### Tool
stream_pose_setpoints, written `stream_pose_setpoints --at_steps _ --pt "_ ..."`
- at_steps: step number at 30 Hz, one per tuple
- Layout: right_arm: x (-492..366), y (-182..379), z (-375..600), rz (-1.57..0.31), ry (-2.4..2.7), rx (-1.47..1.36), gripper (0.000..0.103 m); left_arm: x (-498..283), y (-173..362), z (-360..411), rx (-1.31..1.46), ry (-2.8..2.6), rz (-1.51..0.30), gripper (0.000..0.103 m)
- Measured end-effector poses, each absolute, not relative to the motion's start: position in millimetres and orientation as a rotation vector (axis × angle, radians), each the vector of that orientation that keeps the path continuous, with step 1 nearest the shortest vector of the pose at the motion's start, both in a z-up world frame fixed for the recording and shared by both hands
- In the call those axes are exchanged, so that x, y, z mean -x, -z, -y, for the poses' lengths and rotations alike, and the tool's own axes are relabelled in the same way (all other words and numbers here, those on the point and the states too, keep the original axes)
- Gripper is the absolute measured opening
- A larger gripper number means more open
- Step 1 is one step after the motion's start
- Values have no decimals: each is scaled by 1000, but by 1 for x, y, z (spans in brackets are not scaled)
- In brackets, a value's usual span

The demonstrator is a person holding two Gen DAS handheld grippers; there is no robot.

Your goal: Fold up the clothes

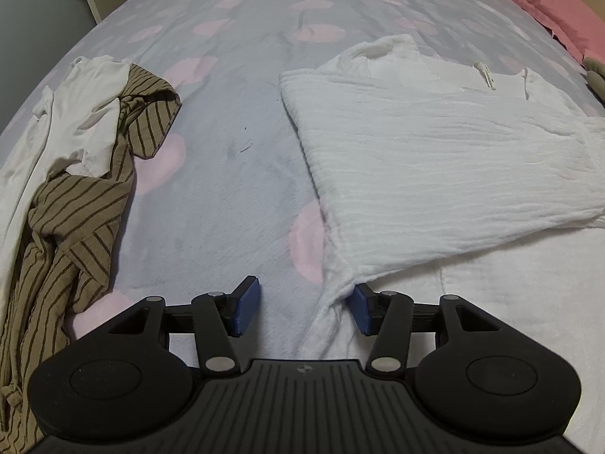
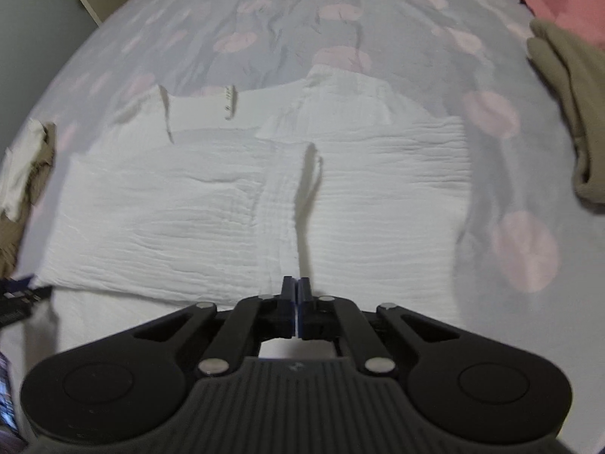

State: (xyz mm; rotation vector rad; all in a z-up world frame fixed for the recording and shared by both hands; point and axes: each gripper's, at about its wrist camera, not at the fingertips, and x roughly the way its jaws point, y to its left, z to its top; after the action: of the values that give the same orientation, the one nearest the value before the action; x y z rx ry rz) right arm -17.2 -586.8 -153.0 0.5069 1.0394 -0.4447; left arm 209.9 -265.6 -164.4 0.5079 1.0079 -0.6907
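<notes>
While the left gripper (image 1: 302, 310) gapes beside the shirt (image 1: 435, 159) corner — right gripper (image 2: 295, 310) shut, empty — pinch both layers.

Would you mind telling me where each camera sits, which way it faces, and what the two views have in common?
Left wrist: sits on the left gripper, angled down over the bed; jaws open, white garment at the right pad, striped brown garment left.
Right wrist: sits on the right gripper, angled down at the white garment's middle; jaws shut, olive garment right.
Shared: white garment, pink-spotted bedspread, pink pillow.
</notes>
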Motion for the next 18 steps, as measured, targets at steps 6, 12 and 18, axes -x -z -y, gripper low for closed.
stream_pose_setpoints --at_steps 6,12,18 --pt "21 166 584 -1061 471 -497 7 -209 159 259 -501 691 -1021 54" --pt "45 141 583 -1002 448 -536 36 -194 144 251 -522 741 -978 55" --pt "75 127 565 -1007 420 -477 45 -179 134 233 -514 797 -1016 55"
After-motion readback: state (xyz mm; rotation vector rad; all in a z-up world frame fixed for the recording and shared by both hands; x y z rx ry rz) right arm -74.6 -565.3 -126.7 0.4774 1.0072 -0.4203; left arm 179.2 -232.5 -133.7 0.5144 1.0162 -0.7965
